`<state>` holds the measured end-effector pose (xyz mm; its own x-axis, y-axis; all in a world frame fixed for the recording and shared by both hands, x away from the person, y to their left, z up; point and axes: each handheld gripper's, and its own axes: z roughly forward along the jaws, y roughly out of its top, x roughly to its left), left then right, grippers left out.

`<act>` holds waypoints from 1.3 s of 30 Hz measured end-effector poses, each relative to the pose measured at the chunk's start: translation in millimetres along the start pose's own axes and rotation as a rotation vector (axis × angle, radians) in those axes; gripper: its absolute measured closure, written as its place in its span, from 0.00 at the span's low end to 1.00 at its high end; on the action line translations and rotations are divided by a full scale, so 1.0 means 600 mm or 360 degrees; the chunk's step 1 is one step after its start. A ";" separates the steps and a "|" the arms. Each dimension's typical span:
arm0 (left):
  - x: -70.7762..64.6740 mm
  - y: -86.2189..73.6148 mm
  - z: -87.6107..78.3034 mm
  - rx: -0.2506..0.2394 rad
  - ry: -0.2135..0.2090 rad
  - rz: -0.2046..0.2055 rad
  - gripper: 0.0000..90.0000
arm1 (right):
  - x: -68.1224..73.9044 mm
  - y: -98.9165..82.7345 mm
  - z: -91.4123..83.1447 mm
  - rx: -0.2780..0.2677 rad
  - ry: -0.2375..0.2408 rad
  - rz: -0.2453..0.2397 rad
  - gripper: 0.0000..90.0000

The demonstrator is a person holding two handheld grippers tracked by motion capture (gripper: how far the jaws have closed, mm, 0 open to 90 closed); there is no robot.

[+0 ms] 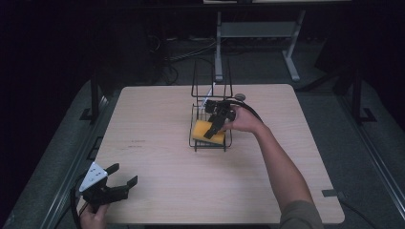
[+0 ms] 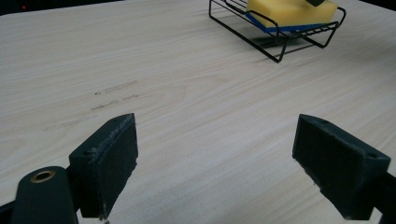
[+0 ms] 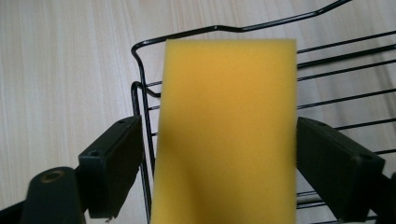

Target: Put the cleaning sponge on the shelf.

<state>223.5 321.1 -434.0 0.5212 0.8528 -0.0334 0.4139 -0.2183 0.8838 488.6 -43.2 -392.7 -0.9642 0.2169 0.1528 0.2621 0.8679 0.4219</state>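
Note:
A yellow sponge [image 1: 201, 129] with a blue underside lies in the low tray of a black wire rack [image 1: 210, 146] at the table's middle. My right gripper [image 1: 214, 127] hovers over it, open. In the right gripper view the sponge [image 3: 229, 130] sits between the jaws, with a thin gap at the left pad [image 3: 114, 163], and the rack's wires [image 3: 140, 60] run beneath. My left gripper [image 1: 122, 174] is at the near left corner of the table, open and empty. In the left gripper view, past my left gripper [image 2: 215, 163], the rack [image 2: 275, 44] and sponge [image 2: 289, 11] show far off.
The rack's tall wire back [image 1: 211, 78] rises behind the tray. A small round object [image 1: 240, 97] lies by it near the far edge. The wooden table [image 1: 157, 157] is bare around the rack. A grey desk frame [image 1: 258, 33] stands on the floor beyond.

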 end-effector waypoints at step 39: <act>-0.008 0.003 0.005 0.0010 -0.0020 0.0027 0.15 | 0.021 -0.105 -0.045 -0.0192 -0.0151 0.0125 0.17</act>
<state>224.0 315.0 -433.8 0.5376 0.8428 -0.0247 0.4095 -0.2354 0.8814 461.2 -107.2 -393.2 -0.9385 0.3283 0.1068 0.3345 0.7879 0.5170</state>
